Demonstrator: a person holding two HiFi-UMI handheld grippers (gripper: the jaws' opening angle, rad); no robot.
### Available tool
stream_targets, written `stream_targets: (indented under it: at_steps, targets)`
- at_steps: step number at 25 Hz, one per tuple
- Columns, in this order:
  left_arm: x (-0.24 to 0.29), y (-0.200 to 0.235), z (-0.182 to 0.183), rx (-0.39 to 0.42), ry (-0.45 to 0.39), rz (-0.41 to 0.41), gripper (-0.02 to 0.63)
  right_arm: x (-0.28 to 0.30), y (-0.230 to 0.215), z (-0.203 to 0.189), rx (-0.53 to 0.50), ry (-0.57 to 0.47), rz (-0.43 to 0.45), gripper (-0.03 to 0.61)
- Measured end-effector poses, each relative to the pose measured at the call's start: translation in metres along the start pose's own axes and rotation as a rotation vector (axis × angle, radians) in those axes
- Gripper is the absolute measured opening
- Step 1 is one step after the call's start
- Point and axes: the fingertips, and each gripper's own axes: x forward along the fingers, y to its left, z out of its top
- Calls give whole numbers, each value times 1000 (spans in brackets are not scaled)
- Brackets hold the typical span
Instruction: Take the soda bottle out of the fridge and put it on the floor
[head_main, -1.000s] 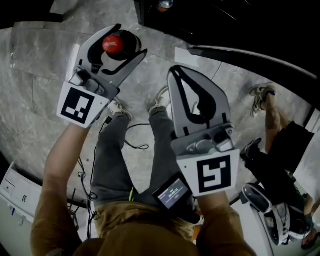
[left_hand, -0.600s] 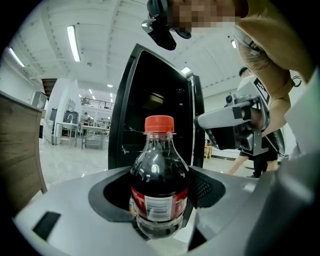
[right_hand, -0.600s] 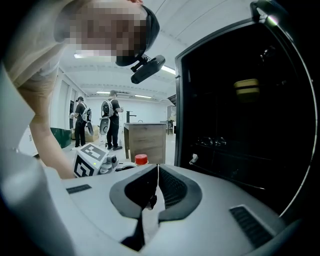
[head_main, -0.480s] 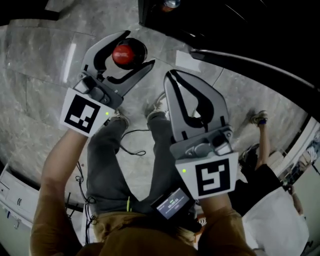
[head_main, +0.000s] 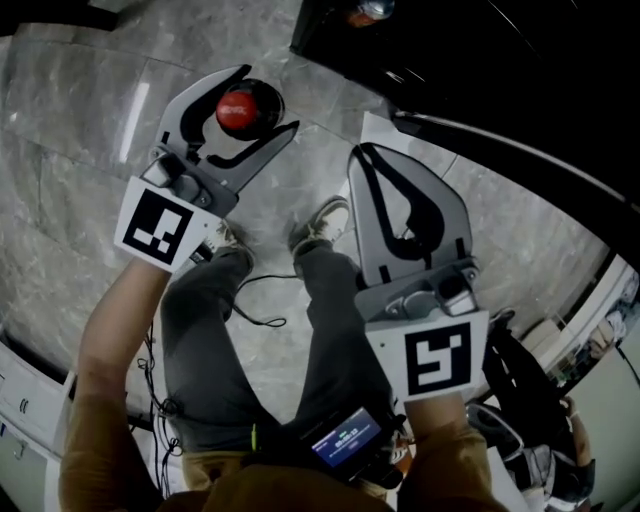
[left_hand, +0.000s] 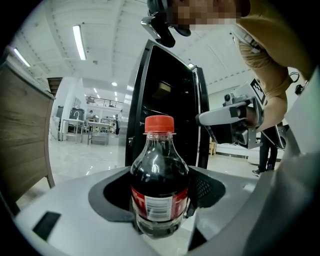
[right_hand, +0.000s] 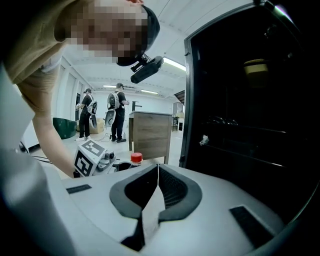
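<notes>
The left gripper (head_main: 266, 99) is clenched on the soda bottle (head_main: 238, 108). In the left gripper view the two dark jaw pads press against opposite sides of the bottle at label height. The bottle stands upright between them, with its red cap (left_hand: 159, 124) on and dark liquid inside.

In the head view the bottle is at the upper left of the frame. It is outside the black fridge (head_main: 500, 70), which fills the upper right, and over the grey marble floor (head_main: 80, 150). No view shows whether the bottle's base touches the floor.

The right gripper (head_main: 367, 150) is at the centre right of the head view, well apart from the bottle. In the right gripper view its jaws are pressed together with nothing between them.

The fridge interior is dark in the right half of the right gripper view. A wooden cabinet (right_hand: 150, 135) stands just left of the fridge in that view. Two persons (right_hand: 117, 112) stand in the far background.

The operator's shoes (head_main: 325, 215) rest on the floor between the two grippers. A small screen unit (head_main: 345, 440) sits at the operator's waist, at the bottom centre of the head view. A thin cable (head_main: 255, 300) lies on the floor by the left leg.
</notes>
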Motion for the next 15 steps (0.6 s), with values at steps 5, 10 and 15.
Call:
stream_targets:
  at_steps: [5, 10, 15]
  targets:
    - [5, 9, -28, 24, -15, 4, 307, 19, 7, -32, -43, 4, 42, 3]
    - [8, 12, -47, 45, -26, 6, 307, 26, -1, -50, -75, 1, 29, 3]
    - [7, 11, -52, 62, -18, -4, 307, 27, -10, -47, -92, -24, 7, 3]
